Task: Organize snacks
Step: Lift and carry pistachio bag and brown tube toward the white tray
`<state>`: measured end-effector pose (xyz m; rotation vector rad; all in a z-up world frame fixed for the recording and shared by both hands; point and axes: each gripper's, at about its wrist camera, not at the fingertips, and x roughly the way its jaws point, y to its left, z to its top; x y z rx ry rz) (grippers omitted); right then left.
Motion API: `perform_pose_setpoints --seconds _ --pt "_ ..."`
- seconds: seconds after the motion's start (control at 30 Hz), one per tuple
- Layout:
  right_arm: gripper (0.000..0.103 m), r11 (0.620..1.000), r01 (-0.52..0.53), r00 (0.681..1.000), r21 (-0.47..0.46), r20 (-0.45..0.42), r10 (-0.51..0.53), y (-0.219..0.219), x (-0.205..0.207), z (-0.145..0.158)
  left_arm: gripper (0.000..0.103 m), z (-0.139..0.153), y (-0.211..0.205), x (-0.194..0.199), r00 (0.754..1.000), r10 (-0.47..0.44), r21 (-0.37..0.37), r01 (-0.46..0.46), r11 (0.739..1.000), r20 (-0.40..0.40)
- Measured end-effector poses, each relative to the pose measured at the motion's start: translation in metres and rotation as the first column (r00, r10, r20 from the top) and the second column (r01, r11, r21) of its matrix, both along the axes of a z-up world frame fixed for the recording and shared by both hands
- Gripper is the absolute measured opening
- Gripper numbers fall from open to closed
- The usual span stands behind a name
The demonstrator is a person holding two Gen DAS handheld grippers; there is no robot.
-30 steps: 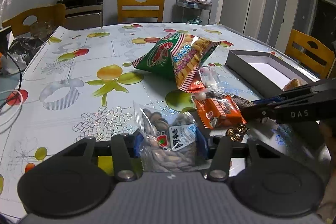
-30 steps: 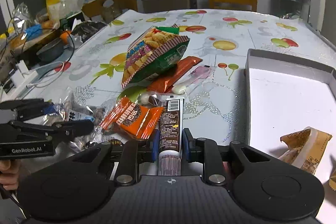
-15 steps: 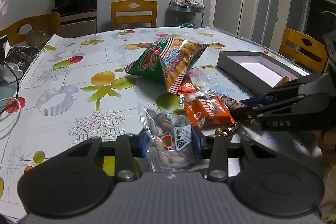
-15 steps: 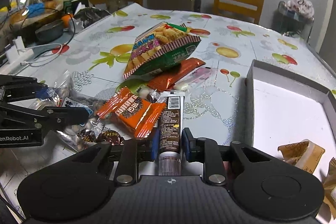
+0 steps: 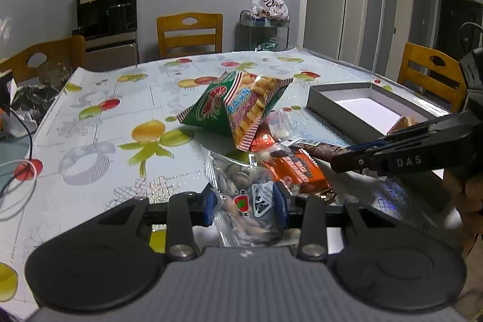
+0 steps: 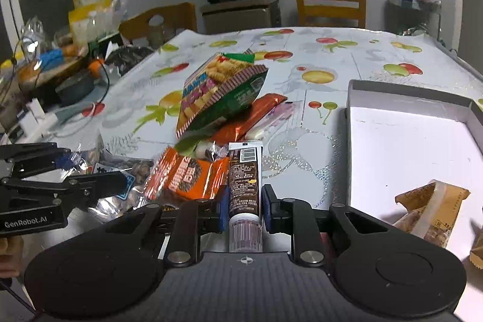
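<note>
My left gripper (image 5: 245,207) is shut on a clear bag of nuts (image 5: 241,189), lifted off the table. My right gripper (image 6: 244,204) is shut on a brown chocolate tube (image 6: 244,177); it shows in the left wrist view (image 5: 347,157) as well. Between them lie an orange snack packet (image 6: 187,175), a green prawn cracker bag (image 6: 217,92), a long orange wrapper (image 6: 250,118) and a pale pink packet (image 6: 271,122). A grey box (image 6: 404,94) with a white floor stands at the right, holding a tan packet (image 6: 431,212).
The table has a fruit-print cover (image 5: 99,122). Wooden chairs (image 5: 190,33) stand around it. Cables and clutter (image 6: 51,80) lie at the table's left side. A black appliance (image 5: 107,11) stands at the wall.
Both grippers have risen with their loads: the nut bag and the chocolate tube sit higher over the pile. Both cameras have tilted up a little.
</note>
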<state>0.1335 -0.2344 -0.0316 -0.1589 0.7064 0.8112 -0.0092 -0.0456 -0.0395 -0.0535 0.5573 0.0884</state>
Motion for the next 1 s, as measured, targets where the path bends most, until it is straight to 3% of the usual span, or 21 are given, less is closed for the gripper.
perform_pose_setpoints --seconds 0.57,1.0 --pt "0.024 0.992 0.035 0.997 0.121 -0.069 -0.026 -0.014 0.004 0.011 0.035 0.013 -0.004 -0.008 0.999 -0.001 0.044 0.000 0.999 0.039" --pt "0.024 0.989 0.023 0.999 0.147 -0.045 -0.017 -0.019 -0.002 0.022 0.035 0.029 -0.012 -0.007 0.997 -0.008 0.061 0.004 0.998 0.073"
